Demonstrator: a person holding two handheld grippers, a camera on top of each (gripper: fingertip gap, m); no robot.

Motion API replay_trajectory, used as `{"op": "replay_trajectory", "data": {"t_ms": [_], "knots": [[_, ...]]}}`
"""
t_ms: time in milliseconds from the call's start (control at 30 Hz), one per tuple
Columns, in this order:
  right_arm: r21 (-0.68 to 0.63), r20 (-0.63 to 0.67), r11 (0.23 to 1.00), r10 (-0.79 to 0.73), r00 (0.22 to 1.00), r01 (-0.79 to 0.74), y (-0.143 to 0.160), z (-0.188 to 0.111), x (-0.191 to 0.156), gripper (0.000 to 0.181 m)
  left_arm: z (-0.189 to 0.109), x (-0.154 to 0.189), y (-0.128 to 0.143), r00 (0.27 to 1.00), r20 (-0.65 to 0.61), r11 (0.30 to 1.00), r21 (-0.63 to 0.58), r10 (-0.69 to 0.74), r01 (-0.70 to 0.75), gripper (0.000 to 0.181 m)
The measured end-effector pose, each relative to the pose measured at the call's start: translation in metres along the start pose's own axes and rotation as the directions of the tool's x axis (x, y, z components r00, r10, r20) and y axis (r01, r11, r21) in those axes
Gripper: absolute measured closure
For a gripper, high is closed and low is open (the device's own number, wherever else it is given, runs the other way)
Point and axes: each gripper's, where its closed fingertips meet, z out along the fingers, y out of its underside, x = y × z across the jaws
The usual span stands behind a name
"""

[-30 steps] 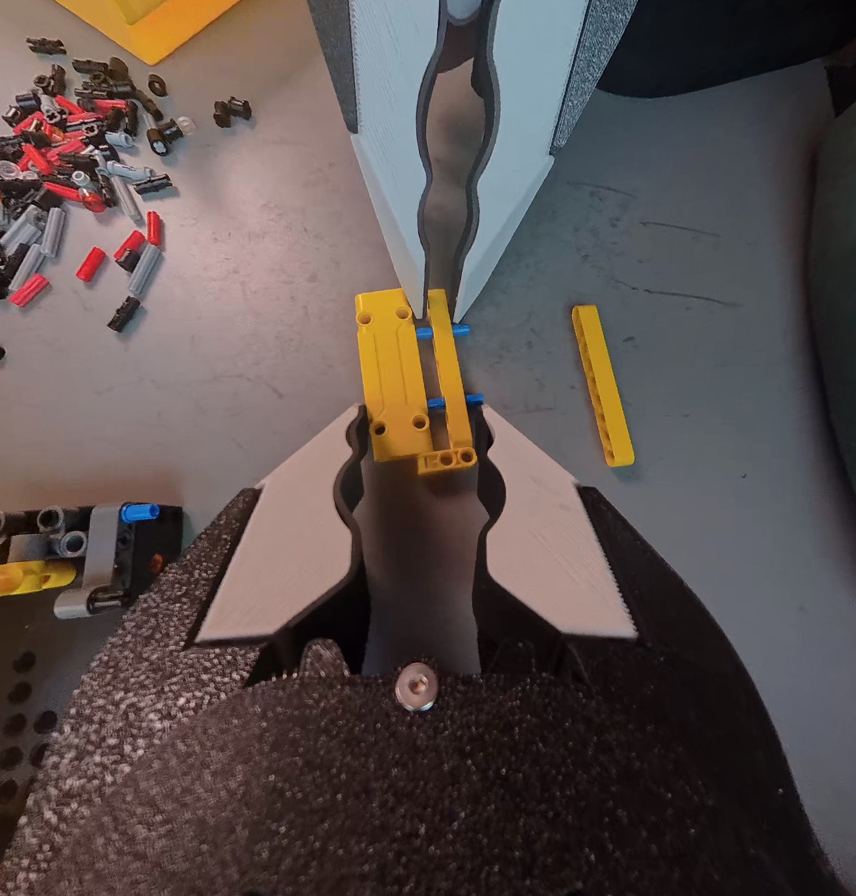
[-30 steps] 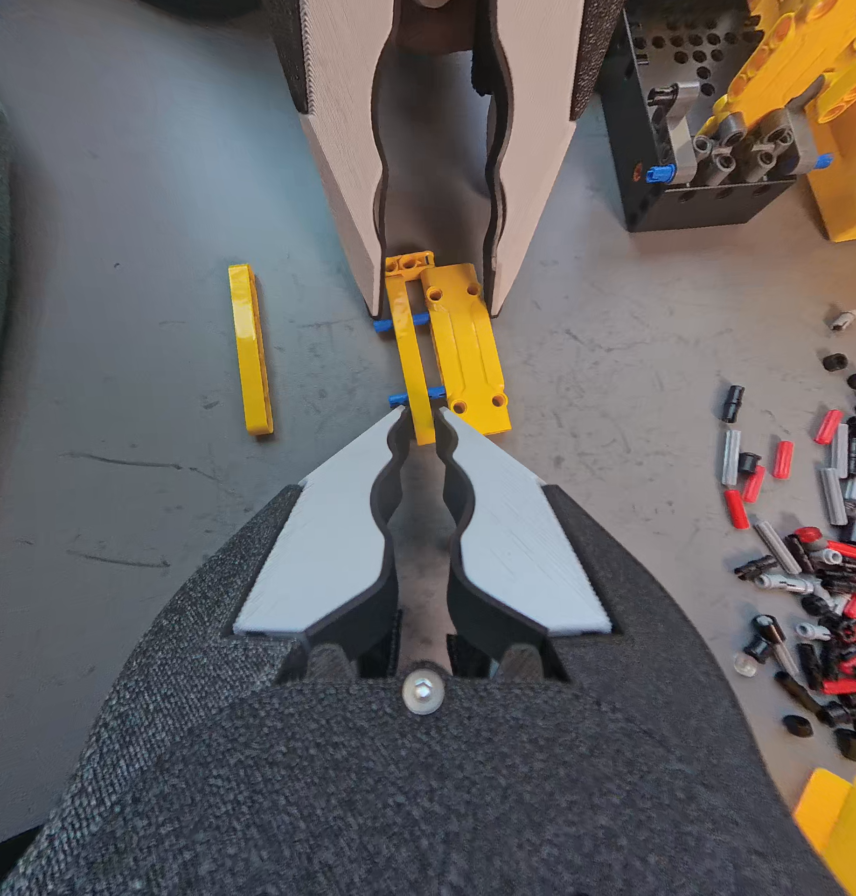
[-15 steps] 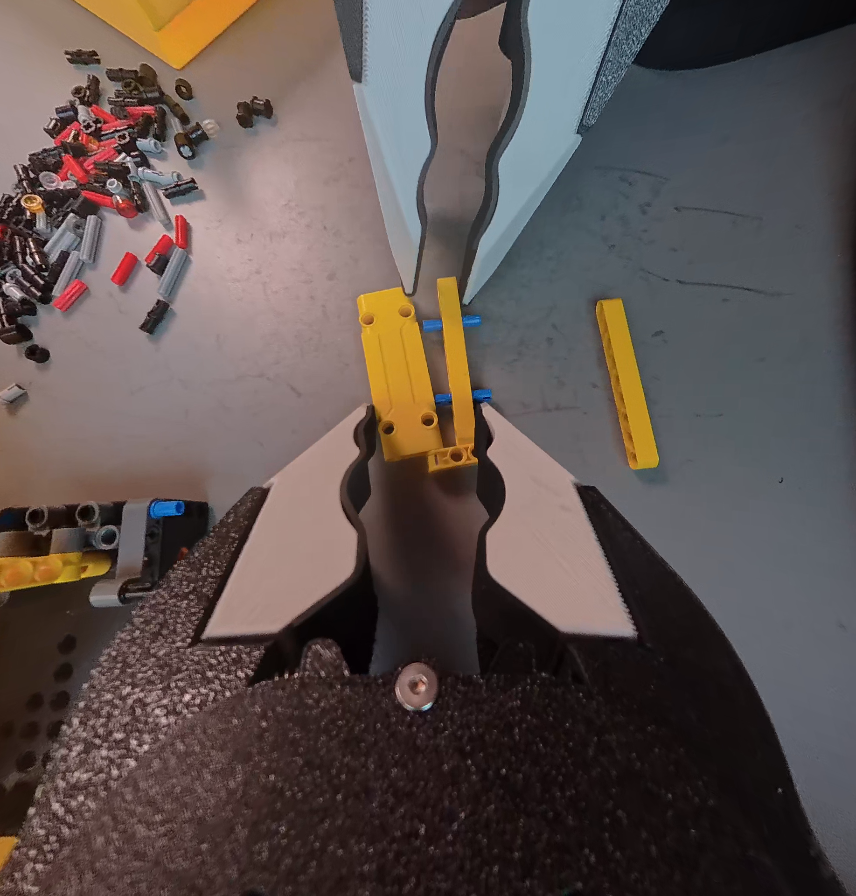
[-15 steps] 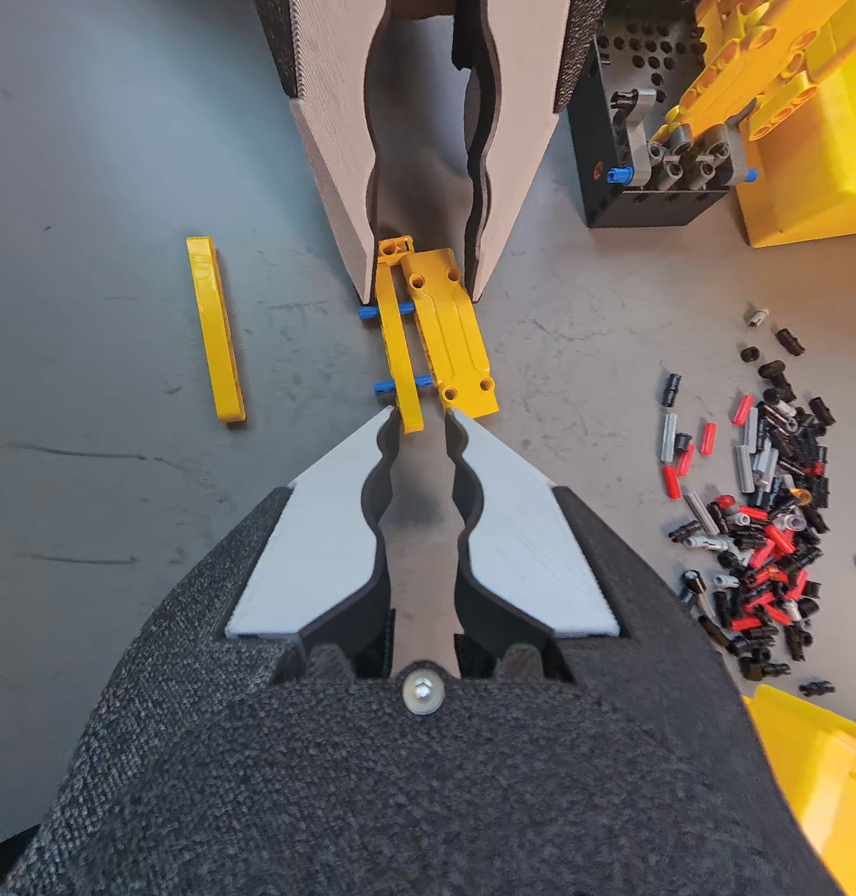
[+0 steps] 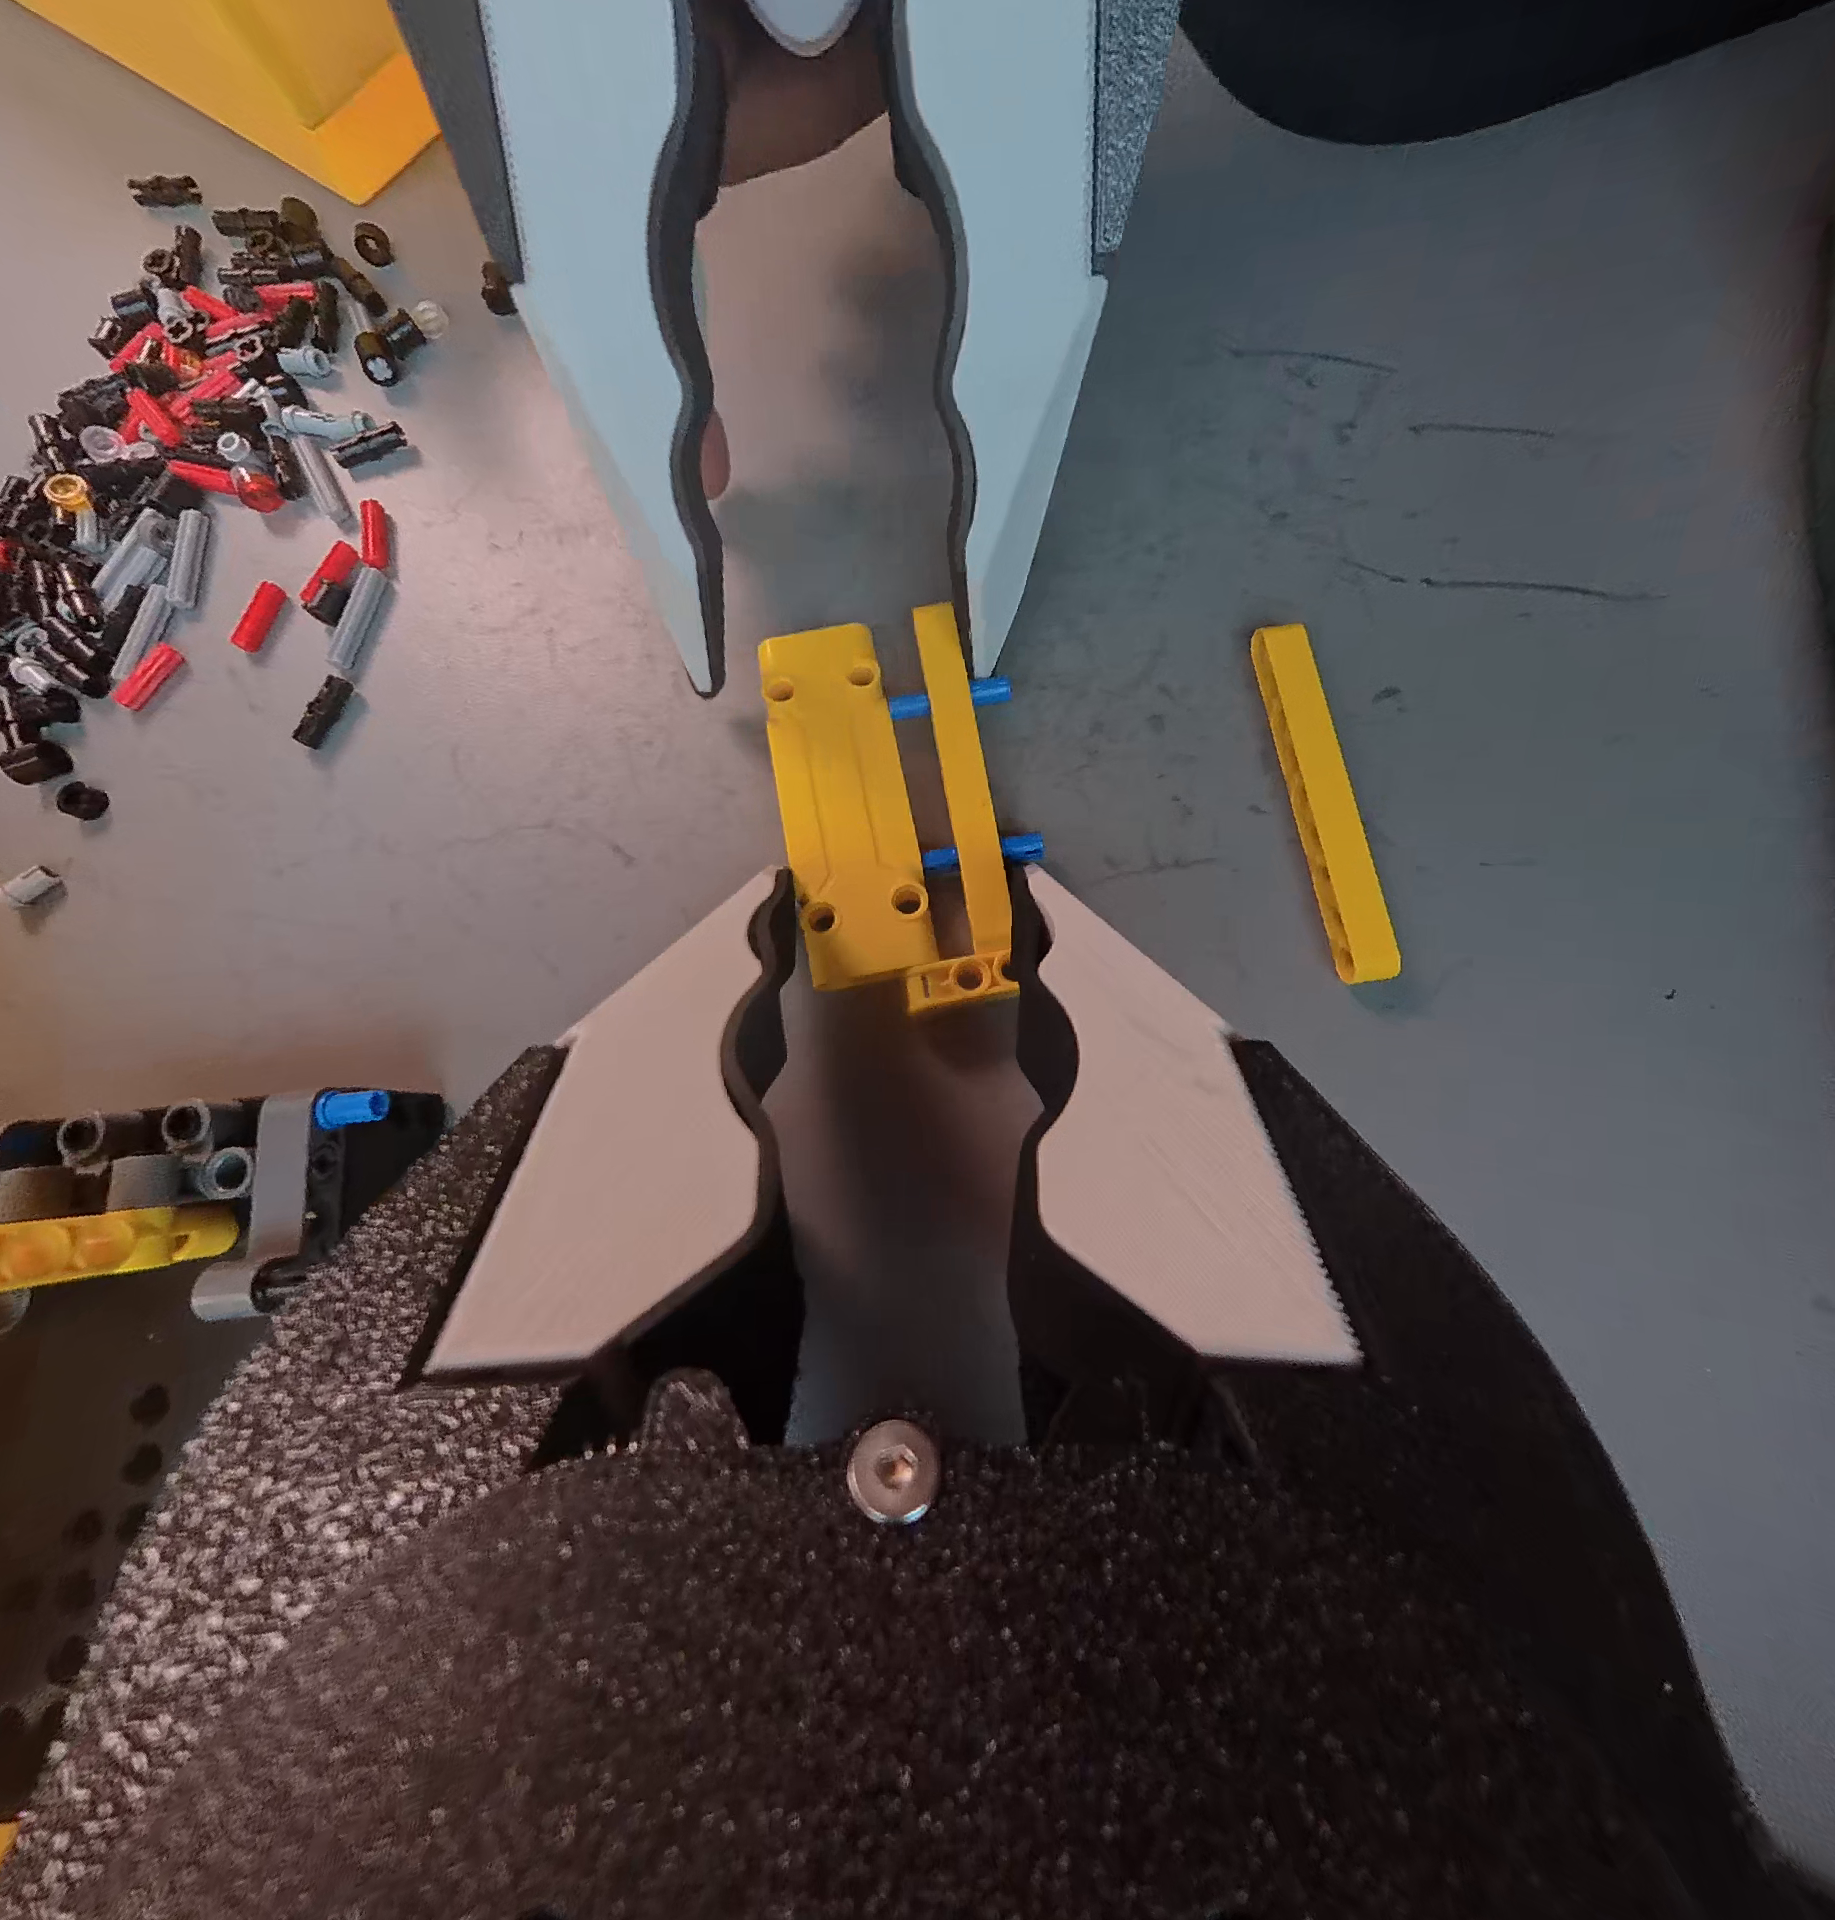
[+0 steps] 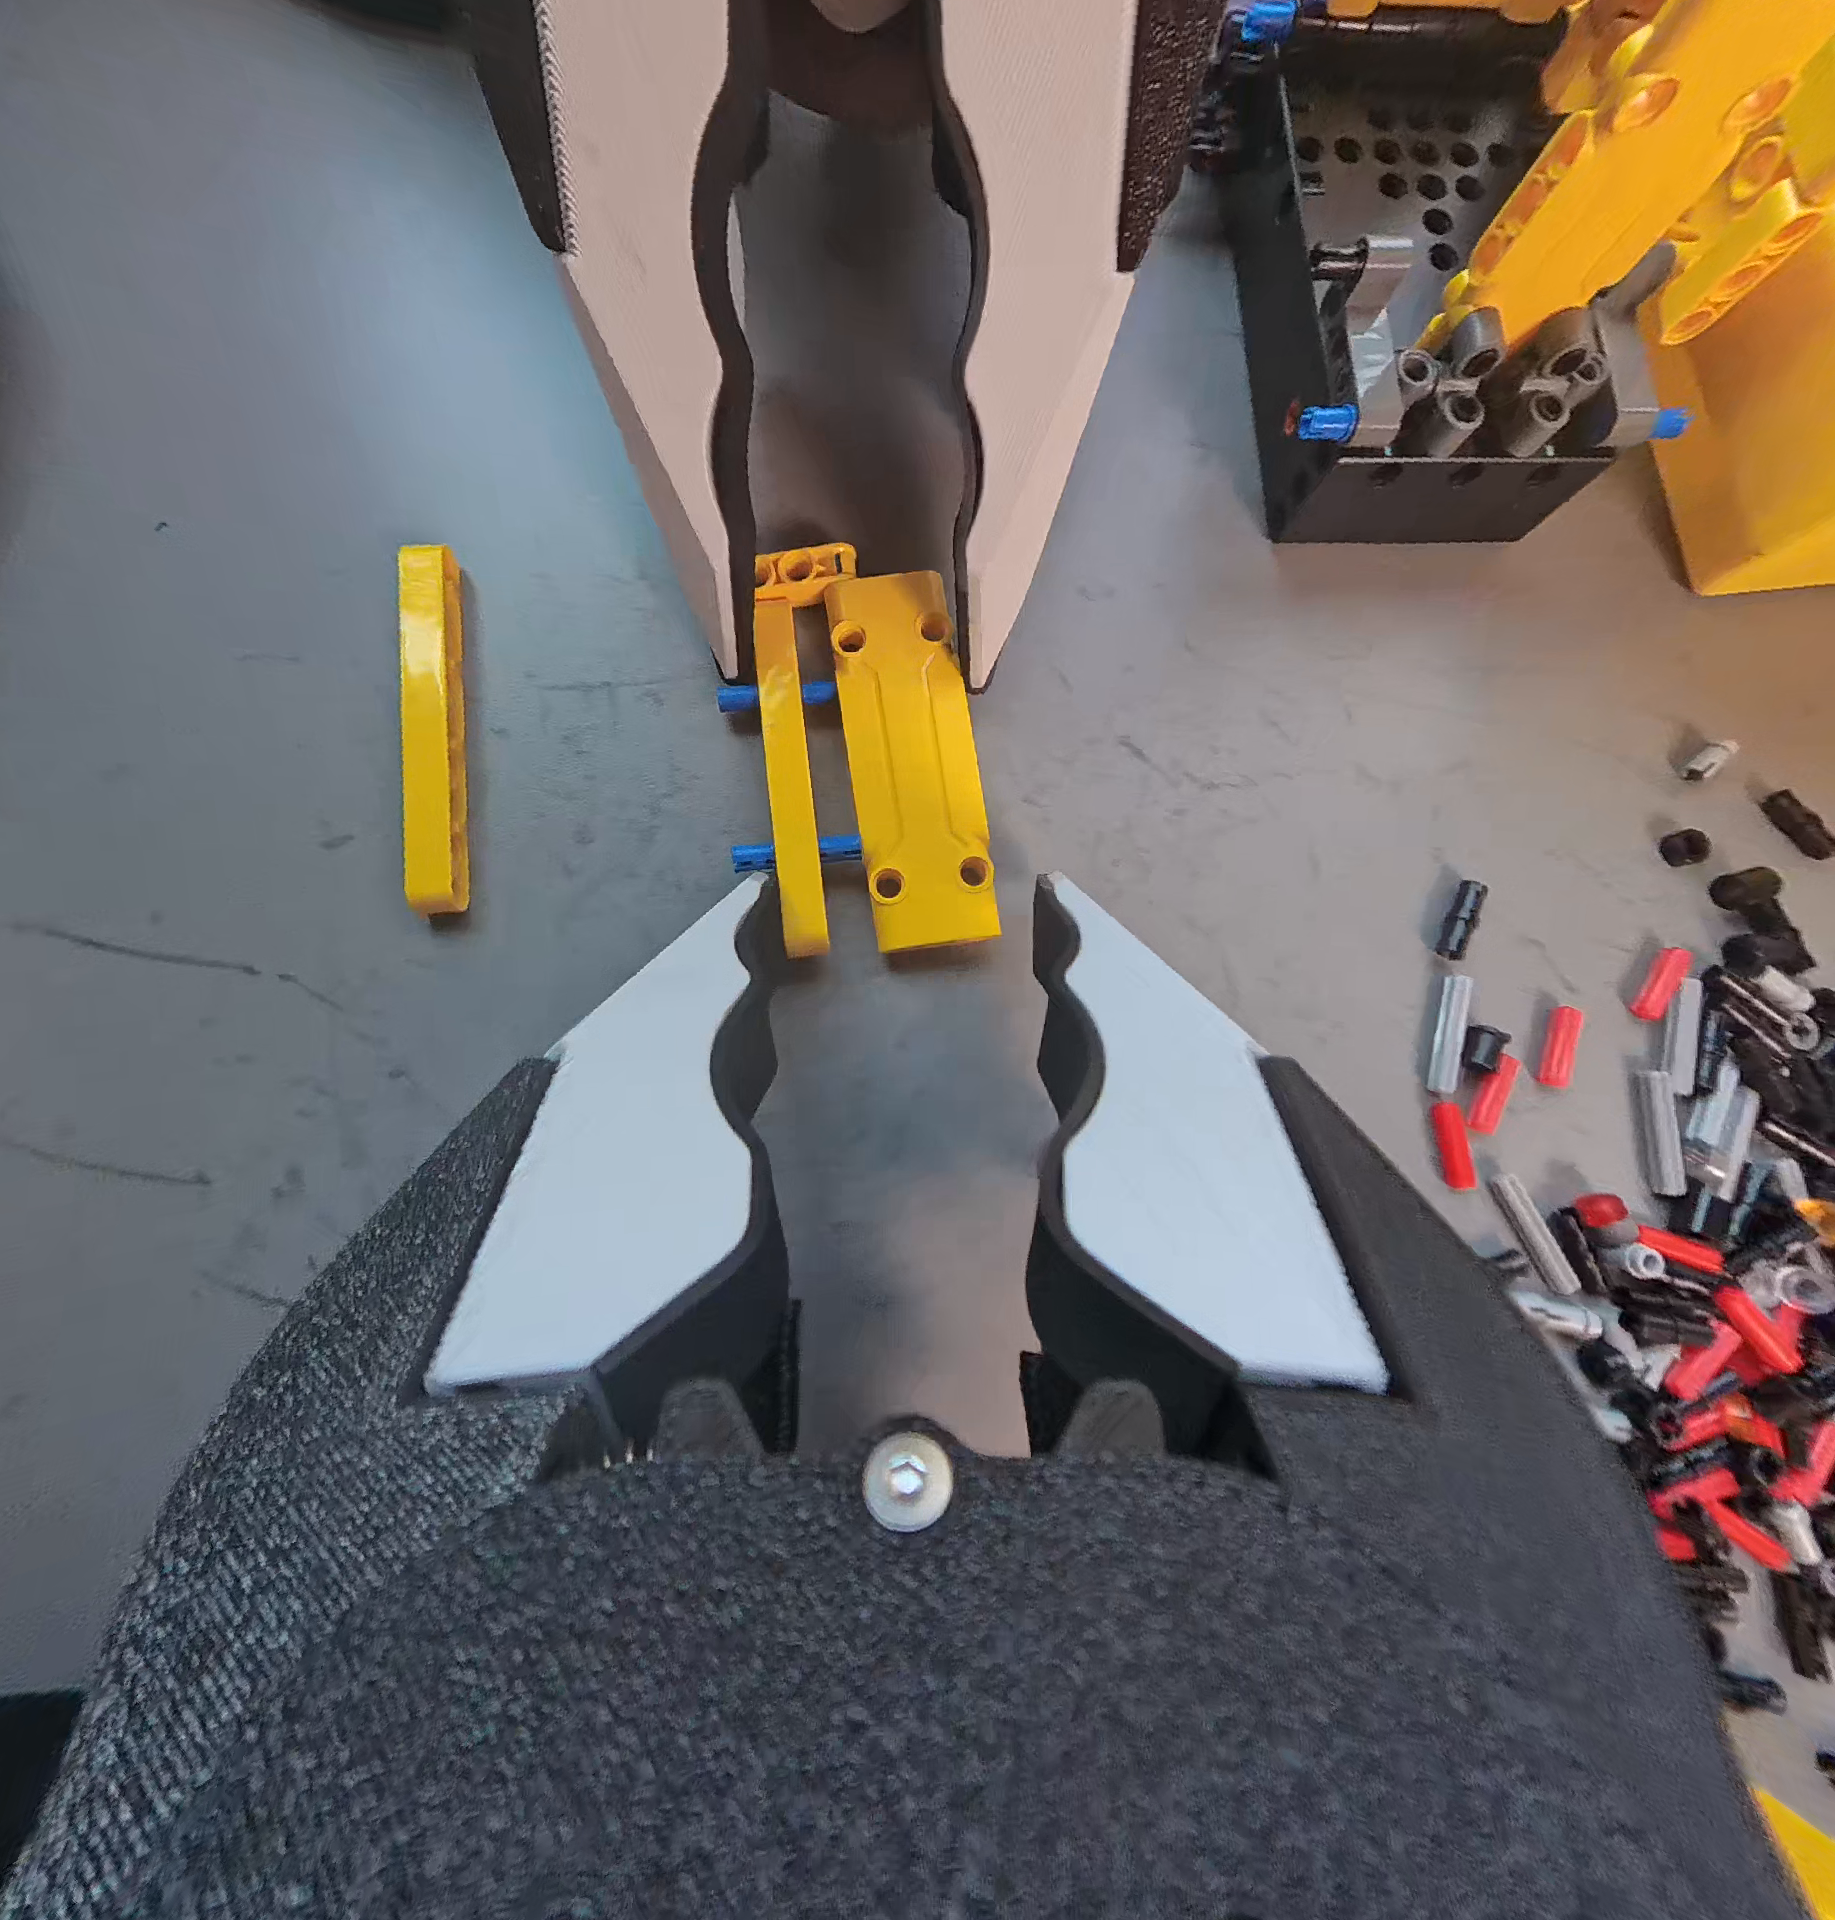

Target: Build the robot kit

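Observation:
A yellow assembly [image 5: 851,810] lies between my two grippers, which face each other. It is a flat holed panel [image 6: 918,769] joined to a thin beam [image 6: 793,769] by two blue pins [image 6: 752,857]. My left gripper [image 5: 905,883] is shut on the end with the small yellow connector [image 5: 960,977]; it shows at the top of the right wrist view [image 6: 856,670]. My right gripper [image 6: 897,883] is open, its fingertips [image 6: 752,894] astride the other end without gripping it. It shows at the top of the left wrist view [image 5: 845,675].
A loose yellow beam [image 5: 1323,800] lies on the grey table beside the assembly, also in the right wrist view [image 6: 433,727]. A pile of small red, black and grey pins [image 6: 1723,1247] lies on the other side. A black and yellow build [image 6: 1464,364] and a yellow block [image 6: 1775,468] stand behind. The grippers' ends are close to 4 cm from one another. The yellow block [image 6: 1775,468] is about equally far from each gripper, around 15 cm.
My right gripper was shut on the end of the thin beam; it has opened wide and let go. My left gripper keeps its grip on the assembly.

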Motion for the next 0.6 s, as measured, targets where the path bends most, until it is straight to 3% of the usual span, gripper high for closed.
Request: {"op": "replay_trajectory", "data": {"t_ms": [133, 367, 600], "knots": [[-0.021, 0.062, 1.000, 0.022, 0.998, -0.021, 0.0003, 0.0020, -0.0020, 0.137, -0.0004, 0.0002, 0.0015, 1.000, -0.018, 1.000, -0.001, -0.020, 0.020, 0.140], [-0.034, 0.056, 0.998, 0.049, 0.997, -0.048, 0.0011, 0.0015, -0.0025, 0.137, -0.0008, 0.0005, 0.0025, 0.999, -0.024, 0.999, -0.003, -0.037, 0.037, 0.140], [-0.045, 0.080, 0.999, 0.024, 0.997, -0.020, 0.0008, 0.0020, -0.0038, 0.128, -0.0011, 0.0005, 0.0032, 0.998, -0.029, 0.999, -0.005, -0.047, 0.047, 0.139]]}}
